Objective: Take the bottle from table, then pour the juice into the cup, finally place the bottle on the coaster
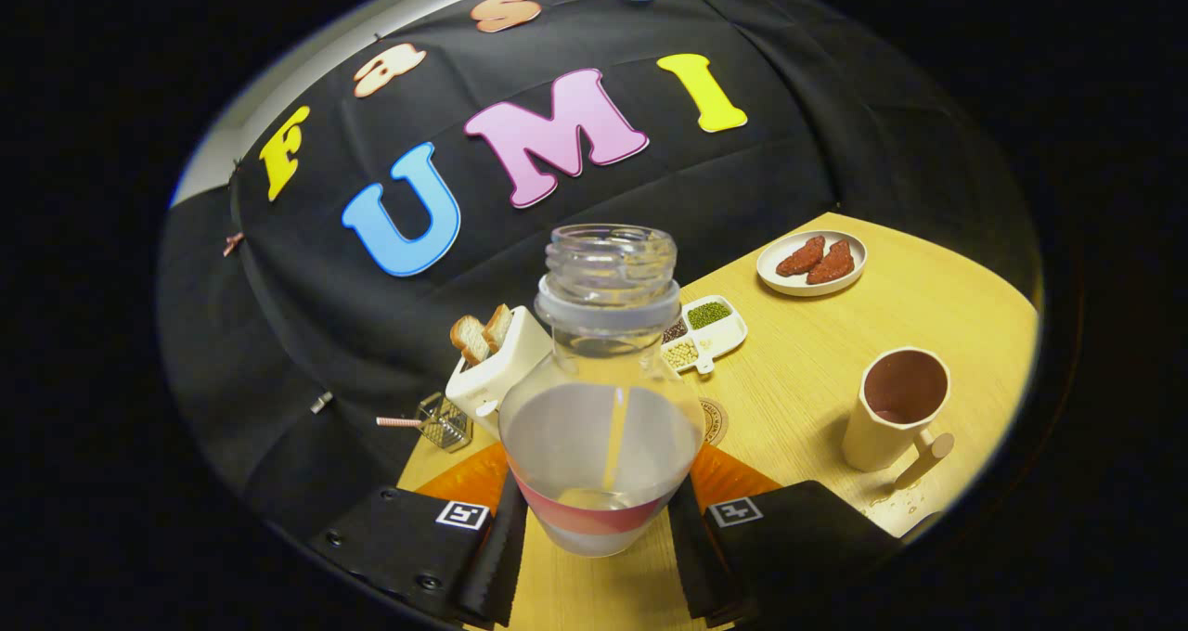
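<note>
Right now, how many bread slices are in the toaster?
2: both bread slices stand side by side in the toaster, beyond the bottle; others could be hidden inside.

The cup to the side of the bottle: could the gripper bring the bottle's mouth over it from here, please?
Probably yes. The gripper is shut on the bottle, lifted and uncapped, and bare table lies between it and the open cup; nothing stands in the way.
</note>
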